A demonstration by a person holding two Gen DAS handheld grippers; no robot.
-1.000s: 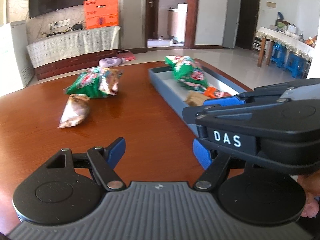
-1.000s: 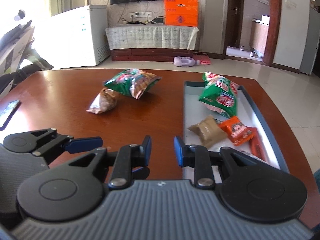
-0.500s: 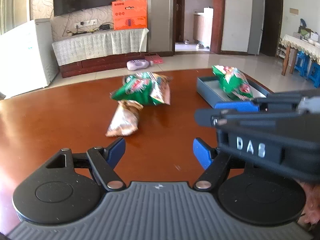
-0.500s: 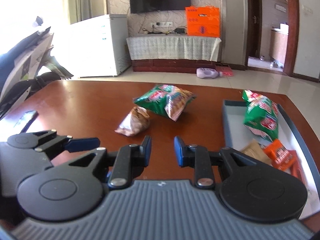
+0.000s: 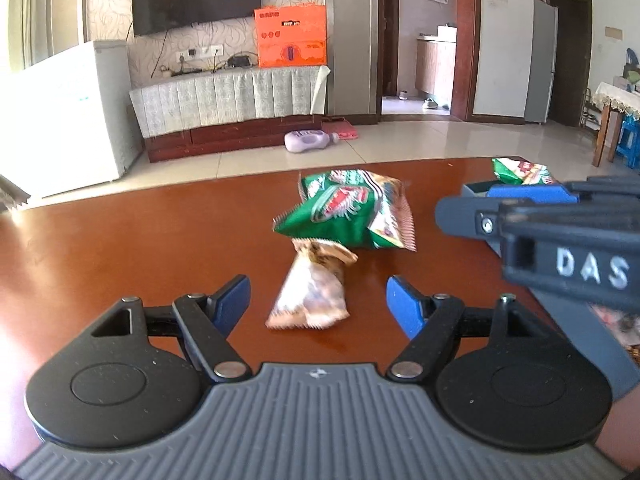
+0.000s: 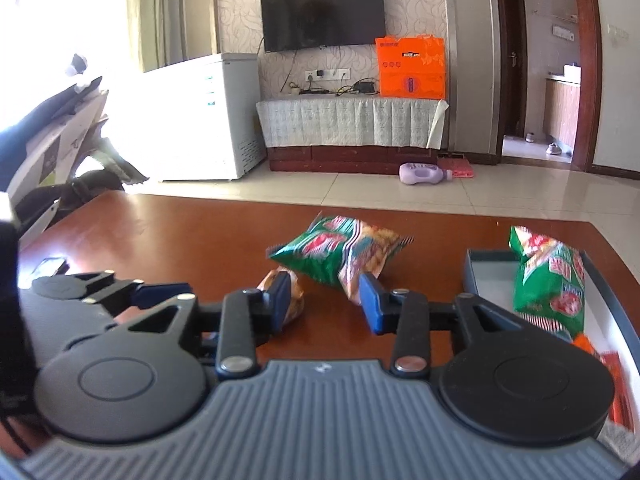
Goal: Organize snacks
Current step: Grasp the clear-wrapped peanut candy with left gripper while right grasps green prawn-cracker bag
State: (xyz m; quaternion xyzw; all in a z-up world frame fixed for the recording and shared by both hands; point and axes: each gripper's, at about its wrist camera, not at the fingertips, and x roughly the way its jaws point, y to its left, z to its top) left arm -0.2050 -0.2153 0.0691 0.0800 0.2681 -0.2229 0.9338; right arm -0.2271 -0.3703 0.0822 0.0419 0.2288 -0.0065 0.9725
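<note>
Swinging left from the tray point(image 6: 476, 264), both grippers are now aimed at the loose snacks: the left gripper point(image 5: 318, 300) is spread before the small brown packet point(image 5: 310, 296), the right gripper point(image 6: 323, 298) is opening, probably empty.

black claws point(image 5: 318, 304), blue pads point(image 5: 234, 300), silver screws

A sunlit living room with pale patterned wallpaper: a dark television point(image 6: 322, 14) hangs above a low cabinet point(image 6: 352, 128) draped in a lace cloth, an orange box point(image 6: 412, 68) on top. A white chest freezer point(image 6: 200, 116) stands beside it, and a purple bottle point(image 6: 424, 173) lies on the glossy tiled floor point(image 5: 400, 144).
</note>
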